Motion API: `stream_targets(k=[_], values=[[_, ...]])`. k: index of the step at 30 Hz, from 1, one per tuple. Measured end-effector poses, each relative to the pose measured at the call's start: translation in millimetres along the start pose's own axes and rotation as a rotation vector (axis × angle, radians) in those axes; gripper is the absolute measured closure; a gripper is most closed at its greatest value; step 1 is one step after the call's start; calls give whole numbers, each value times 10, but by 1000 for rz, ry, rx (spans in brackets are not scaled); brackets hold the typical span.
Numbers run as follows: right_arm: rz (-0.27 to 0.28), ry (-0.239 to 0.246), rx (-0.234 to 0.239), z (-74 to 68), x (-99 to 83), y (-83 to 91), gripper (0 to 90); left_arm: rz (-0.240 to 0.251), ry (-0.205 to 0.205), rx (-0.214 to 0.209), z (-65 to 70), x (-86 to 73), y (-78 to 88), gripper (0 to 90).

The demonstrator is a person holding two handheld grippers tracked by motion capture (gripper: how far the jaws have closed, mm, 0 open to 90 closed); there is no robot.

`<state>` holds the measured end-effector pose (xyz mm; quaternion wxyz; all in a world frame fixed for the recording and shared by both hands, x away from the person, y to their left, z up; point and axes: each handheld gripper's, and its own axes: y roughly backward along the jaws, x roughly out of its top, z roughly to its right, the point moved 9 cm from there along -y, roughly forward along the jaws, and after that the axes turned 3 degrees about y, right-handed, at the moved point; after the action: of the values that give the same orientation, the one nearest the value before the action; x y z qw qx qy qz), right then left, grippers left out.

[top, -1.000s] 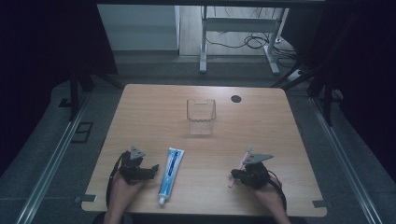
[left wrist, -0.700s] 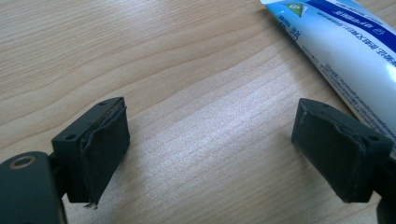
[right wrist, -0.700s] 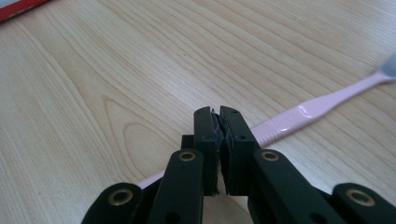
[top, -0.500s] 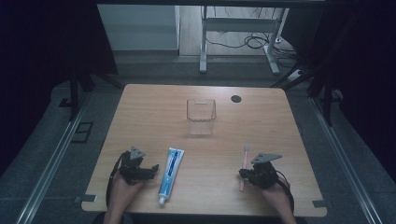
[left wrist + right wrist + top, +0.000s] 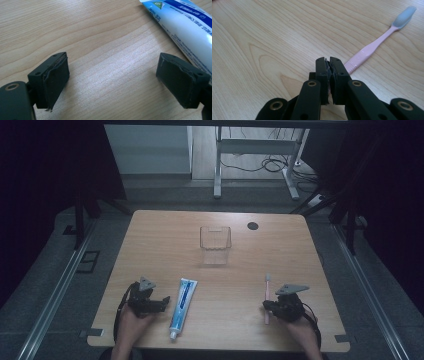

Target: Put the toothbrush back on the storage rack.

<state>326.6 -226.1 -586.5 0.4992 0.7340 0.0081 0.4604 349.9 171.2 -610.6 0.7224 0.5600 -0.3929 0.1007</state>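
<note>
A clear plastic box stands upright toward the far middle of the desk, and nothing can be seen inside it. Taking that box as the landmark, a small dark round spot lies just to its right on the wood. The toothpaste tube lies flat nearer the person and a little left of the box, its cap end toward the near edge. The pink toothbrush lies flat nearer the person and to the right of the box, bristle end pointing toward the box side.

The left gripper rests just left of the tube, its jaws wide apart with only bare wood between them. The right gripper sits at the toothbrush handle's near end; its jaws are pressed together, gripping nothing, with the handle running out from just beside and behind their tips.
</note>
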Motion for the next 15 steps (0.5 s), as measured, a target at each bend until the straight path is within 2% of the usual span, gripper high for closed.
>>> stream_targets(k=[7, 12, 15], values=[[-1, -14, -21, 86, -50, 59, 827, 0, 0, 0, 0, 0, 0, 113], [11, -21, -15, 89, -37, 89, 803, 0, 0, 0, 0, 0, 0, 113], [32, -23, -36, 121, 9, 128, 725, 0, 0, 0, 0, 0, 0, 113]])
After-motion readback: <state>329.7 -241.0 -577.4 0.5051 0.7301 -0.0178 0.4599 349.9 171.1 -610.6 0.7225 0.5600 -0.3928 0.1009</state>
